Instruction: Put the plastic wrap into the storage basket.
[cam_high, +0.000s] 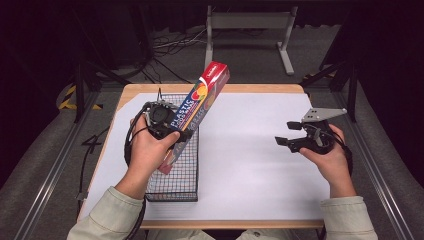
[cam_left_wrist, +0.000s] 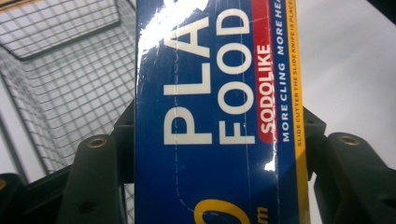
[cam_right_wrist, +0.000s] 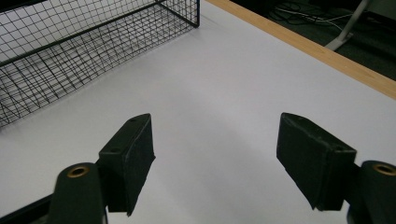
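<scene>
One box in play: left gripper has its jaws clamped on the plastic wrap box, tilted up over the wire basket. Not in or out yet, approx halfway. Right gripper idles w/ jaws wide, empty, over the table.

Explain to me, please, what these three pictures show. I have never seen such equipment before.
A person sits at a table and holds a hand-operated gripper in each hand. One camera looks down from above; two more ride on the grippers and look along their black jaws. The left gripper is closed on a long blue plastic food wrap box, tilted over a black wire basket; its own camera shows the box up close. The right gripper is open and holds nothing, above the white table.
</scene>
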